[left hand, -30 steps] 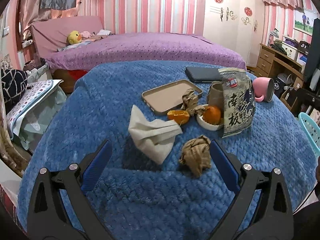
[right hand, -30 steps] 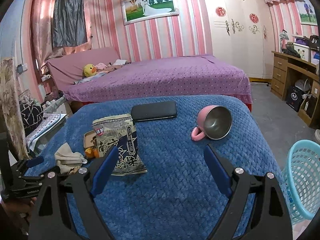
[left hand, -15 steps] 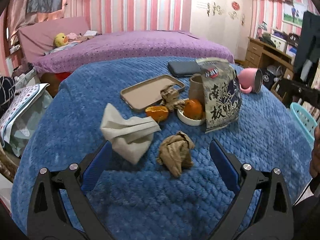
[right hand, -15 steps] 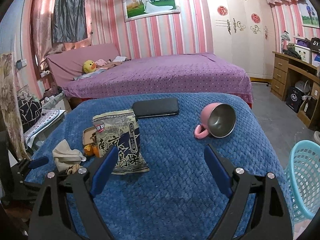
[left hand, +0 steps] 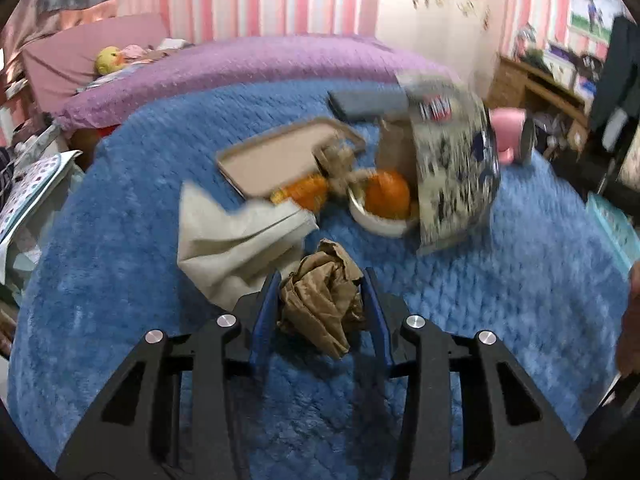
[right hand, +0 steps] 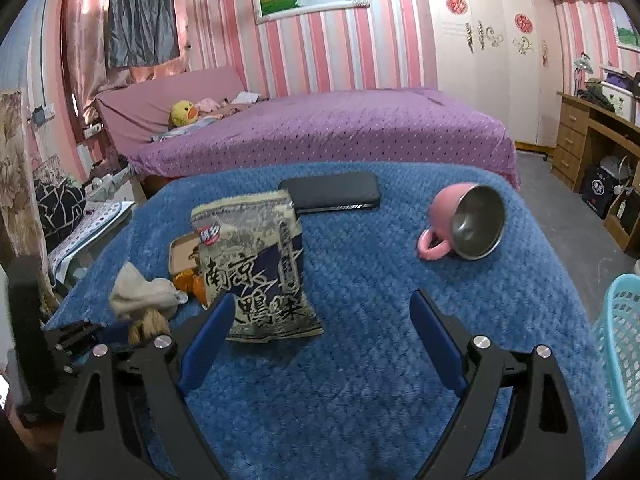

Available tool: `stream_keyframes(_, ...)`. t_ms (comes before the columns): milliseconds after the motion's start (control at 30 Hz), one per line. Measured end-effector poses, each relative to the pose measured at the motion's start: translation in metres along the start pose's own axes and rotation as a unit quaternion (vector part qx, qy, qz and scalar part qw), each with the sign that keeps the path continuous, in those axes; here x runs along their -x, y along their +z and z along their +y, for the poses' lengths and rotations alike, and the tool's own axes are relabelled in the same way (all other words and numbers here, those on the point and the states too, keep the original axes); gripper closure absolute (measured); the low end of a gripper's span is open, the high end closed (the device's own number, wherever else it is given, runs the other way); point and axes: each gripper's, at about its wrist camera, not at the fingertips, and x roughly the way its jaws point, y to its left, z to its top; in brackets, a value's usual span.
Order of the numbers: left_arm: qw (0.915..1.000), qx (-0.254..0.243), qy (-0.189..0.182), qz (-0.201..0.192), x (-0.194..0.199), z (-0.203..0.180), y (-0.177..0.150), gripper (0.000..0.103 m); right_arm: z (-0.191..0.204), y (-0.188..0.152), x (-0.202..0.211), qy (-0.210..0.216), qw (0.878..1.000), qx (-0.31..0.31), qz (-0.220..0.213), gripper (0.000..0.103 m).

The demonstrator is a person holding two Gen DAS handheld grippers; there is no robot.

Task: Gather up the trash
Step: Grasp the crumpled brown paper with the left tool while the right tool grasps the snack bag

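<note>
My left gripper (left hand: 320, 280) is shut on a crumpled brown paper ball (left hand: 322, 304) on the blue blanket-covered table (left hand: 520, 300). A beige tissue (left hand: 232, 236) lies just left of it. Orange peel (left hand: 304, 192), another brown paper wad (left hand: 340, 164) and an orange in a white bowl (left hand: 386, 204) sit beyond. A snack bag (right hand: 256, 264) stands upright. My right gripper (right hand: 320, 308) is open and empty, hovering over the blanket right of the bag. The left gripper shows in the right wrist view (right hand: 116, 330).
A beige tray (left hand: 276, 156), a black phone (right hand: 334, 196) and a tipped pink mug (right hand: 466, 222) lie on the table. A turquoise basket (right hand: 618, 352) stands at the right off the table edge. A purple bed is behind.
My left gripper has closed on the brown paper ball, which was lying between its open fingers. The right gripper moved slightly forward and stays open.
</note>
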Motion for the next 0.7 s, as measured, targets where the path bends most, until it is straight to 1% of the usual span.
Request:
stream_keyframes(67, 0.9994, 0.018, -0.002, -0.028, 0.014, 0.008, 0.006, 0.063, 0.006, -0.002, -0.006, 0.008, 1.0, 0.005, 0.009, 0.016)
stream_keyframes(133, 0.9975, 0.035, 0.01, -0.06, 0.03, 0.017, 0.011, 0.063, 0.017, -0.005, -0.016, 0.016, 1.0, 0.015, 0.021, 0.016)
stream_keyframes(267, 0.9943, 0.058, 0.021, -0.087, 0.045, 0.03, 0.014, 0.063, 0.037, -0.009, -0.037, 0.019, 0.998, 0.034, 0.042, 0.016)
stream_keyframes(500, 0.9941, 0.057, 0.024, -0.089, 0.047, 0.032, 0.017, 0.063, 0.06, -0.011, -0.064, 0.005, 0.998, 0.044, 0.053, 0.016)
stream_keyframes(700, 0.9943, 0.057, 0.018, -0.088, 0.047, 0.032, 0.016, 0.063, 0.063, -0.008, -0.08, -0.019, 0.998, 0.031, 0.06, 0.016)
